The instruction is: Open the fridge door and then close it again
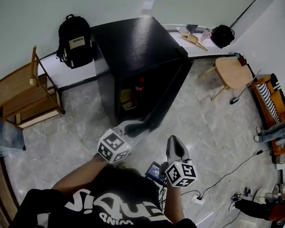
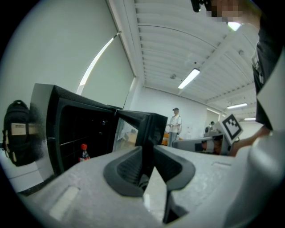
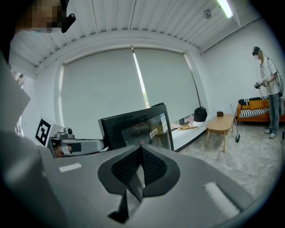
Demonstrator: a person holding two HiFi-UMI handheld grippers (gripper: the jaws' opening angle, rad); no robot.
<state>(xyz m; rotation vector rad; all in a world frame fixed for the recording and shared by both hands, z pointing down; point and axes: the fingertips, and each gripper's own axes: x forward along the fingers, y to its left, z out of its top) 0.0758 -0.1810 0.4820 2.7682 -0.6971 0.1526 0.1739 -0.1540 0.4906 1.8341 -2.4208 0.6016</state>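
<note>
The black fridge (image 1: 134, 40) stands against the far wall with its glass door (image 1: 167, 93) swung open toward me. A red-capped bottle (image 1: 140, 84) shows inside, and the left gripper view shows the bottle (image 2: 83, 152) too. My left gripper (image 1: 136, 129) is at the door's free edge. In the left gripper view the door edge (image 2: 149, 127) stands between the pads of the left gripper (image 2: 148, 153), which press on it. My right gripper (image 1: 176, 145) hangs to the right of the door, apart from it. Seen from its own camera, the right gripper (image 3: 141, 153) is shut with nothing in it.
A black backpack (image 1: 74, 42) leans on the wall left of the fridge, beside a wooden shelf (image 1: 24, 94). A round wooden table (image 1: 233, 72) and a sofa (image 1: 271, 106) stand at the right. Cables (image 1: 227, 174) trail over the floor. A person (image 3: 267, 75) stands by the sofa.
</note>
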